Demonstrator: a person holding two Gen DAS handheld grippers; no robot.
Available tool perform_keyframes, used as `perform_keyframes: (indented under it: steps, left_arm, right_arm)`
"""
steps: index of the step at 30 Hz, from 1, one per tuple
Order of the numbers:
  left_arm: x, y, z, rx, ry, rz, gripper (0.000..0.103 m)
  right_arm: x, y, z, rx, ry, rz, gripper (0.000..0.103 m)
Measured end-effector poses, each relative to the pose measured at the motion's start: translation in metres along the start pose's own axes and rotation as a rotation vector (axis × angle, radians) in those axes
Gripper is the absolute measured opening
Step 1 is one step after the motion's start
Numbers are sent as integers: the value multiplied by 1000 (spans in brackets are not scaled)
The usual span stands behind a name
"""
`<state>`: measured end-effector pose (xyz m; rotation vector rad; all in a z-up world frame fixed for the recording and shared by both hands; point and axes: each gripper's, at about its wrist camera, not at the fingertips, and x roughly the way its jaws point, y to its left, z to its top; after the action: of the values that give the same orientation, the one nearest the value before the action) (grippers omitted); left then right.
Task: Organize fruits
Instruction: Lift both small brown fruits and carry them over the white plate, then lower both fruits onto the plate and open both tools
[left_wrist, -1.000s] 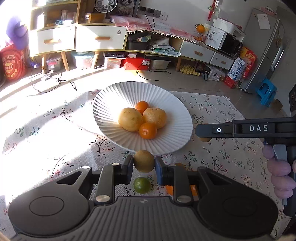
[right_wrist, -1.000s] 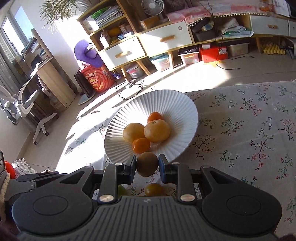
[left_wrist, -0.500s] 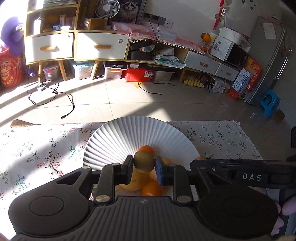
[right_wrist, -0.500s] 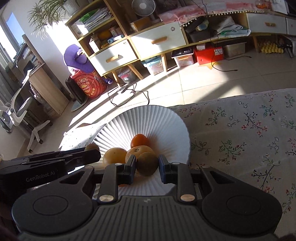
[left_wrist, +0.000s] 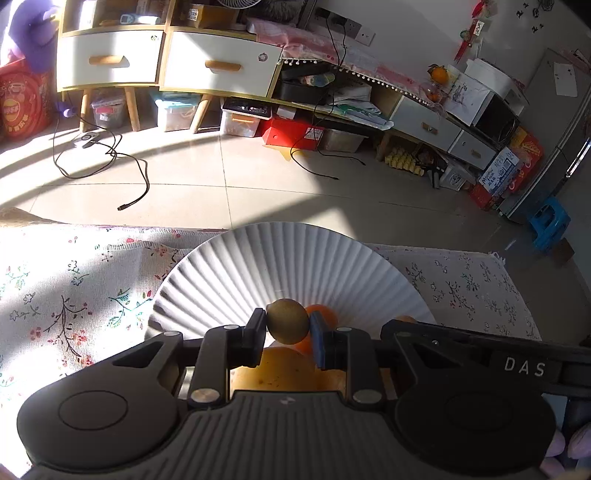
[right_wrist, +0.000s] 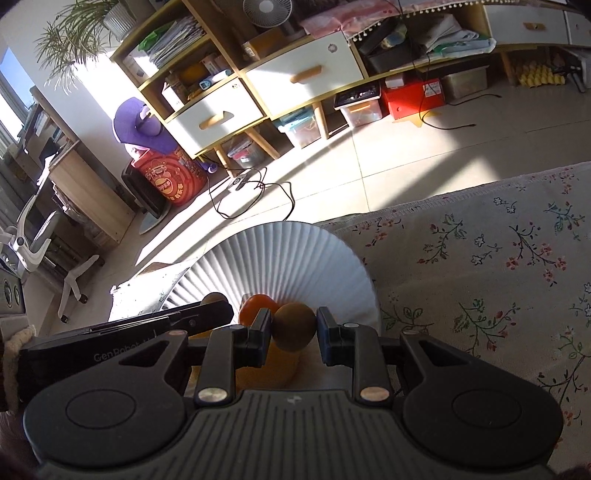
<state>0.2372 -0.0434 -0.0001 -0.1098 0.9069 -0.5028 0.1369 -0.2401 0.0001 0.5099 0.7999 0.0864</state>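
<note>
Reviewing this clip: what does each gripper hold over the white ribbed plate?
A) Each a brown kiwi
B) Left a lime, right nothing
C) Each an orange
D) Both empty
A: the left gripper and the right gripper each clamp a brown kiwi above the plate.

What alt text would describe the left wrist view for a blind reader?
The left gripper holds a brown kiwi over a white ribbed plate with oranges, on a floral tablecloth. The right gripper reaches in from the right; tiled floor and cabinets lie behind.

left tool (left_wrist: 288, 338): black, silver screws | right tool (right_wrist: 294, 332): black, "DAS" lettering
</note>
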Motion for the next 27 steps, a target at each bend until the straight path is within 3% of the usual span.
perform_keyframes:
  steps: [12,27]
  left_arm:
    - [-2,8,-1,-62,-11,-20,16]
    - [-27,1,-6,-23,-56,5,41]
  right_arm:
    - [11,-2,5,25,16,7,26]
    - [-7,-2,3,40,5,3,42]
